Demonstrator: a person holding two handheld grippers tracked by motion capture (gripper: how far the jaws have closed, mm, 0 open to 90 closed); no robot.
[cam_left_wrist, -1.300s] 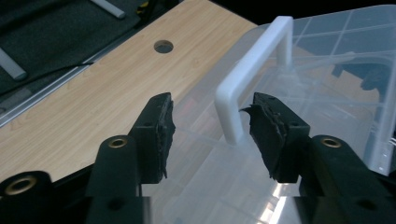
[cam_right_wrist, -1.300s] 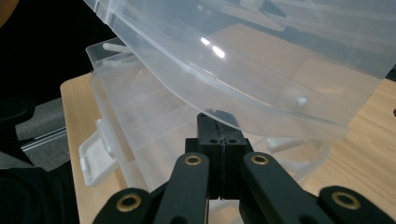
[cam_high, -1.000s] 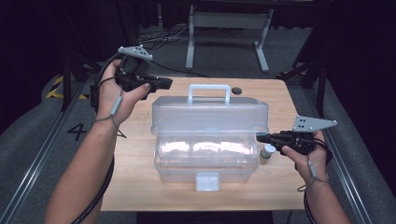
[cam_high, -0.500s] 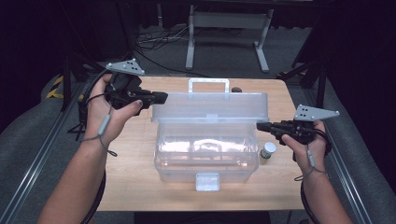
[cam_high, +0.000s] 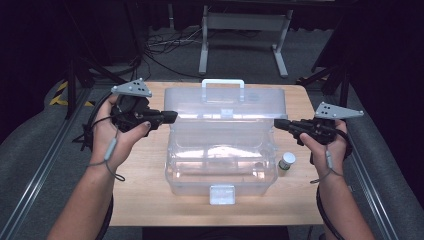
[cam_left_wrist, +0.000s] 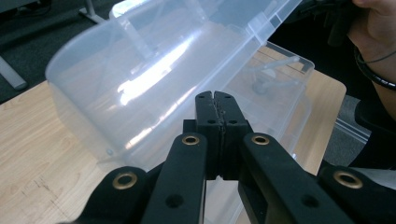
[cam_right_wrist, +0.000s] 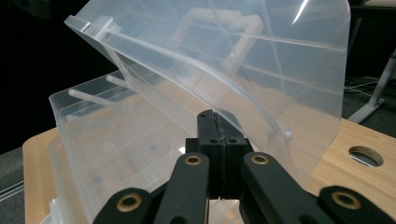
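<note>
Clear box lid (cam_high: 227, 107), raised higher than a second ago, flanked by closed, empty left hand-held gripper (cam_high: 170, 116) and right hand-held gripper (cam_high: 278, 123).

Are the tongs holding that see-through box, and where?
Nothing is pinched: both tongs, left and right, are shut with nothing between them, their tips at the lid ends.

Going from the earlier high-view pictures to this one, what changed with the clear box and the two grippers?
The lid of the clear box has swung up and back, now standing open. The left gripper and right gripper, both shut on nothing, rose with it at its side edges. The box base and the small jar stayed put.
</note>
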